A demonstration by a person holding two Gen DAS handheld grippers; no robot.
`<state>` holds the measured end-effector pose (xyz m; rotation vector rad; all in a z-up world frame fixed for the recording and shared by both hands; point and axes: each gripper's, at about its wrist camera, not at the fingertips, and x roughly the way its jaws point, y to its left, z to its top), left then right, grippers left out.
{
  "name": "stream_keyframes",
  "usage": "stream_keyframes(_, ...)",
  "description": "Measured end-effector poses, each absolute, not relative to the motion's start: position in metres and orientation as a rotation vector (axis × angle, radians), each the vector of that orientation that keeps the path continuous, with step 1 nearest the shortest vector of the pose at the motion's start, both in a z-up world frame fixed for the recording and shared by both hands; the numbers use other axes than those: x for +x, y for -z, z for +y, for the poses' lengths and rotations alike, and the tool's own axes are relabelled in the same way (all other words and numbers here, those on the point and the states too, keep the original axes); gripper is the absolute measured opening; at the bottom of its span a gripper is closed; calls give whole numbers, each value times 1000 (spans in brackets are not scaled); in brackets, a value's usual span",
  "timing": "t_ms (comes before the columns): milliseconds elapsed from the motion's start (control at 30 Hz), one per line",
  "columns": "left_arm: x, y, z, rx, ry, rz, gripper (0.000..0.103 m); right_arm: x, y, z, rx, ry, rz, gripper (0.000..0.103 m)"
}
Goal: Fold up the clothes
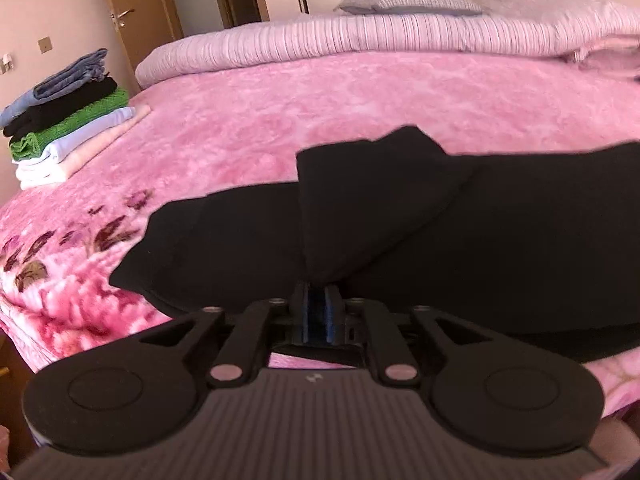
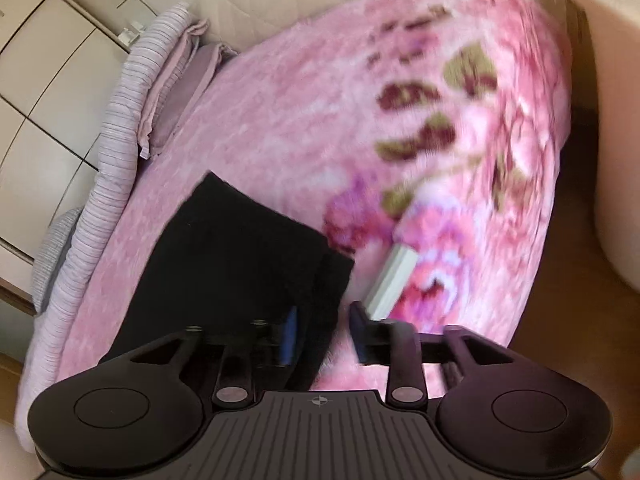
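A black garment (image 1: pixel 440 240) lies spread on the pink floral blanket (image 1: pixel 280 108) of the bed. My left gripper (image 1: pixel 319 292) is shut on a bunched fold of it and holds that part lifted above the rest. In the right wrist view the same black garment (image 2: pixel 224 256) lies flat at the lower left. My right gripper (image 2: pixel 326 320) is open just over its near right edge, with the left finger over the cloth and the right finger over the blanket. The right view is blurred.
A stack of folded clothes (image 1: pixel 64 120) sits at the bed's left edge. Striped bedding (image 1: pixel 360 36) and a grey pillow (image 1: pixel 408 2) lie at the head. A white flat object (image 2: pixel 394 276) lies on the blanket right of the garment. A wardrobe (image 2: pixel 44 80) stands beyond.
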<state>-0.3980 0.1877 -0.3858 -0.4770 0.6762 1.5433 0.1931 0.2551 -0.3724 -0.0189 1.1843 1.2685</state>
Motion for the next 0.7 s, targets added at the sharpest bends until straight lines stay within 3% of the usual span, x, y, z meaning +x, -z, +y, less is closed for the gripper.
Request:
stream_keyframes(100, -406, 383, 192, -556, -1517, 632, 14, 194, 376, 264, -15, -1277, 1198, 38)
stream_keyframes(133, -407, 383, 194, -567, -1508, 629, 9, 192, 380, 268, -39, -1272, 1205, 33)
stream_keyframes(200, -405, 385, 195, -556, -1507, 650, 4, 187, 383, 273, -79, -1266, 1204, 5)
stream_keyframes(267, -402, 387, 194, -534, -1500, 683, 4, 180, 378, 269, -99, -1281, 1181, 2)
stream_keyframes(367, -397, 388, 186, -454, -1484, 794, 16, 166, 372, 269, -217, -1267, 1134, 7)
stream_keyframes(400, -399, 384, 179, -427, -1490, 814, 21, 163, 372, 271, -279, -1240, 1143, 16)
stream_keyframes(467, -407, 375, 166, -380, -1499, 850, 21, 153, 360, 257, -272, -1188, 1090, 33)
stream_keyframes(500, -414, 371, 160, -385, -1496, 839, 21, 145, 353, 250, -256, -1184, 1050, 37)
stream_keyframes(600, -440, 358, 151, -448, -1481, 757, 21, 109, 340, 231, -198, -1267, 982, 40)
stream_keyframes(700, -461, 352, 159, -514, -1474, 658, 20, 46, 354, 231, -200, -1502, 1102, 40)
